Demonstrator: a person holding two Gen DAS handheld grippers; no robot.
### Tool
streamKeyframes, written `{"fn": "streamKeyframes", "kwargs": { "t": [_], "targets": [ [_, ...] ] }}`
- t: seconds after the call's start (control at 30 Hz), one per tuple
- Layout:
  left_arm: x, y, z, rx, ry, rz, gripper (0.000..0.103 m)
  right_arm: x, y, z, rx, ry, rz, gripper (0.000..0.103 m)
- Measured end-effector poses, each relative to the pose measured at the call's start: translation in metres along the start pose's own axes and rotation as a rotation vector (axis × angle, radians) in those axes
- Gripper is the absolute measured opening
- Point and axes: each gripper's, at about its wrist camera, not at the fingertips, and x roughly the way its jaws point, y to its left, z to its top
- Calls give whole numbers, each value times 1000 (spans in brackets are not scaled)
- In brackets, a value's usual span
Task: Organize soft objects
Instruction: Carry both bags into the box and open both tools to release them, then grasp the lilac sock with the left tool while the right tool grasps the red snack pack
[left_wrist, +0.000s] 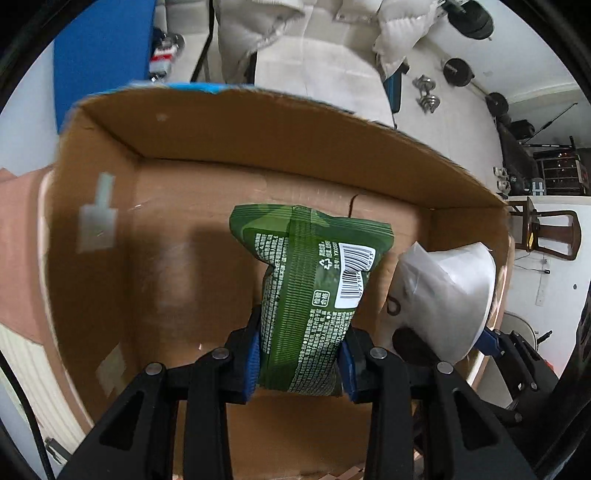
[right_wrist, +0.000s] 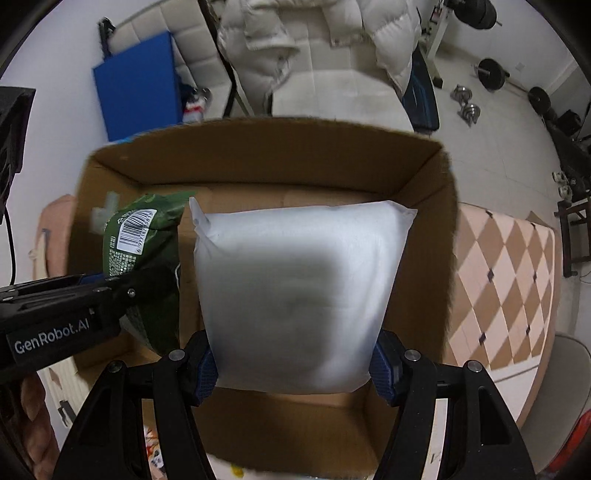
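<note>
Left wrist: green packet (left_wrist: 310, 295) over cardboard box (left_wrist: 258, 147)

White pack (right_wrist: 295, 295) hides box floor (right_wrist: 280, 428) centre; green packet (right_wrist: 144, 240) print blurred, unreadable.

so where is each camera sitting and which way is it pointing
Left wrist: on the left gripper, looking steeply down into the cardboard box; its fingers clamp a green packet.
Right wrist: on the right gripper, looking straight down into the box; its fingers hold a white pack; the left gripper shows.
Shared: box, both packs, white sofa.
</note>
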Motion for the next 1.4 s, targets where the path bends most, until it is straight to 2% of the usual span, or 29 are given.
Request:
{"fn": "streamKeyframes", "kwargs": {
  "t": [0.13, 0.33, 0.37, 0.43, 0.47, 0.5, 0.53, 0.57, 0.6, 0.67, 0.77, 0.97, 1.03, 1.17, 1.27, 1.4],
  "targets": [
    [20, -5, 12, 7, 42, -7, 32, 29, -5, 14, -6, 46, -18, 69],
    [33, -18, 19, 56, 76, 66, 35, 52, -4, 26, -24, 84, -47, 70],
    [34, -19, 19, 54, 90, 57, 39, 54, -4, 27, -27, 88, -49, 70],
    [33, -21, 18, 71, 98, 60, 64, 59, -8, 31, -14, 106, -40, 73],
    [30, -22, 17, 81, 81, 78, 72, 61, -8, 33, -15, 117, -39, 74],
    [25, -22, 15, 87, 61, 101, 86, 62, -9, 34, -17, 128, -31, 75],
    [22, -21, 15, 88, 55, 104, 90, 60, -8, 34, -20, 128, -32, 79],
    [19, -18, 13, 83, 51, 102, 91, 56, -6, 33, -26, 119, -43, 93],
    [14, -16, 9, 78, 41, 105, 95, 51, -4, 32, -40, 103, -65, 102],
    [6, -11, 7, 75, 22, 113, 96, 44, -1, 30, -53, 83, -85, 103],
    [-13, -8, -7, 66, -21, 119, 96, 32, 2, 24, -63, 71, -67, 103],
    [-59, -11, -36, 64, -125, 135, 96, -10, 9, -8, -92, 1, -66, 103],
    [-80, -7, -62, 69, -182, 181, 96, -31, 6, -22, -88, -31, -41, 103],
    [-98, 6, -117, 28, -260, 210, 96, -65, -10, -68, -59, -92, 4, 103],
    [-83, 14, -148, 14, -260, 250, 96, -75, -32, -113, -23, -103, 20, 103],
    [-36, 33, -181, -23, -160, 252, 96, -64, -58, -157, -1, -62, -17, 103]
  ]
}}
